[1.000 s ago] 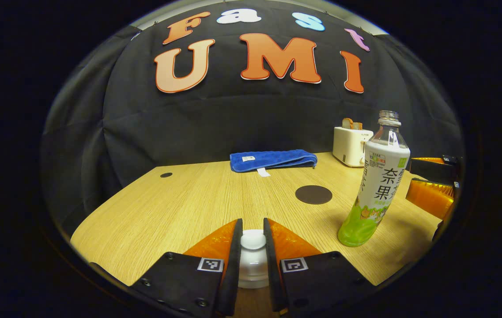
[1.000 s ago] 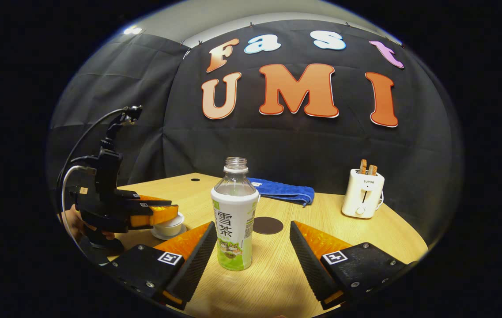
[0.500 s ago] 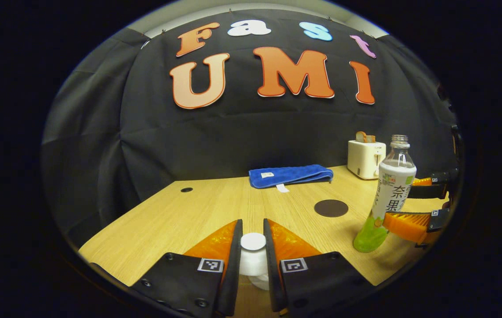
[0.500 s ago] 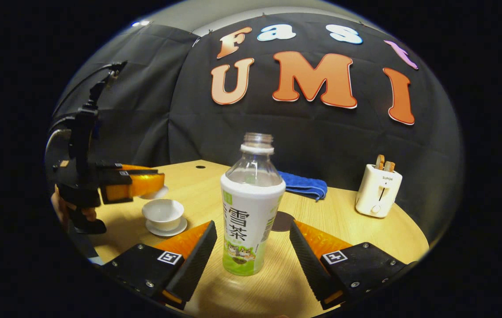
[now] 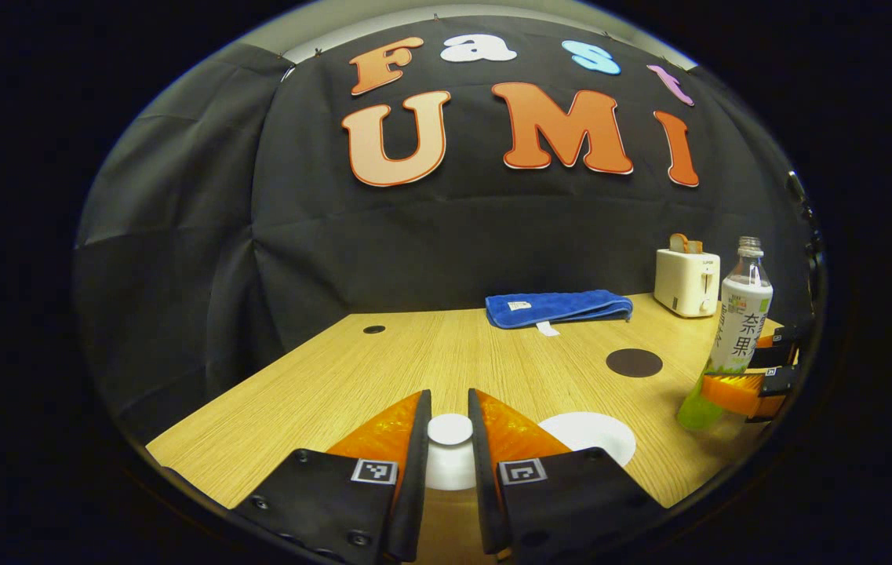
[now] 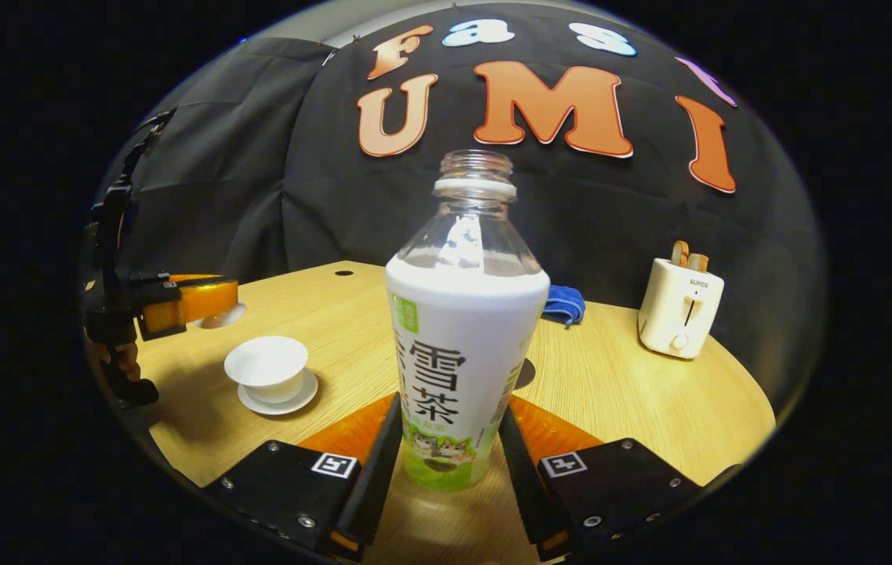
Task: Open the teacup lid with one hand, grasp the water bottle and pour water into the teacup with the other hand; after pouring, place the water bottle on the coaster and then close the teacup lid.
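"雪茶" is printed on the water bottle (image 6: pixel 457 369) label, and "SUPOR" (small, faint) on the toaster (image 6: pixel 681 306).

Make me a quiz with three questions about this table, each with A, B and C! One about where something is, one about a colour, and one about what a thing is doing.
1. Where is the toaster?
A. At the back of the table, by the black cloth
B. On the saucer
C. On top of the towel

2. What colour is the folded towel?
A. Red
B. Blue
C. White

3. What is going on with the teacup?
A. Its lid is on
B. It lies tipped over
C. It stands open, and the left tool holds its lid away from it

Answers:
1. A: the toaster stands near the far edge, in front of the cloth.
2. B: the towel is bright blue against the wooden table.
3. C: the right gripper view shows the cup upright on its saucer with no lid, and the white lid sits between the left tool's fingers.
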A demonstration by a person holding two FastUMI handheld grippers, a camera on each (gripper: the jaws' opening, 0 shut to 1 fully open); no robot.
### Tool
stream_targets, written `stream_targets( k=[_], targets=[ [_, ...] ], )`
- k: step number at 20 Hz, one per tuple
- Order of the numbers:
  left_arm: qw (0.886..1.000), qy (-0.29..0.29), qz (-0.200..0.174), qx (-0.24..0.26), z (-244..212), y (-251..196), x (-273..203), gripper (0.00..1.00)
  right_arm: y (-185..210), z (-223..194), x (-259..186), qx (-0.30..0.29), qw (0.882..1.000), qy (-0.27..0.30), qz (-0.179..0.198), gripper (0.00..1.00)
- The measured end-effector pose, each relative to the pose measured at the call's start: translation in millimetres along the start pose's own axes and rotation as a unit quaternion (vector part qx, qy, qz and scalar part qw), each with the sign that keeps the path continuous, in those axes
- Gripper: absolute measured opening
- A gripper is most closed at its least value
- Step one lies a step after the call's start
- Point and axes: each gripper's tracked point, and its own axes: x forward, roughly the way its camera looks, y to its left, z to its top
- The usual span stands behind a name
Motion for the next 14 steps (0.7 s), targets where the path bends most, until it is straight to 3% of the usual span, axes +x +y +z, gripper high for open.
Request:
stream_targets(
  k=[5,11,14],
  targets=[
    [1.000,0.000,0.001,-0.004,-4,9,2,0.33,-15,11,-1,-0.021,0.999,0.009,-0.030,0.64],
    [1.000,0.010,0.007,-0.012,-12,30,4,0.33,-16,34,0,-0.147,0.987,0.004,-0.063,0.64],
    [1.000,0.013,0.010,-0.020,-15,43,2,0.33,-12,44,0,-0.234,0.969,0.004,-0.082,0.64]
  ],
)
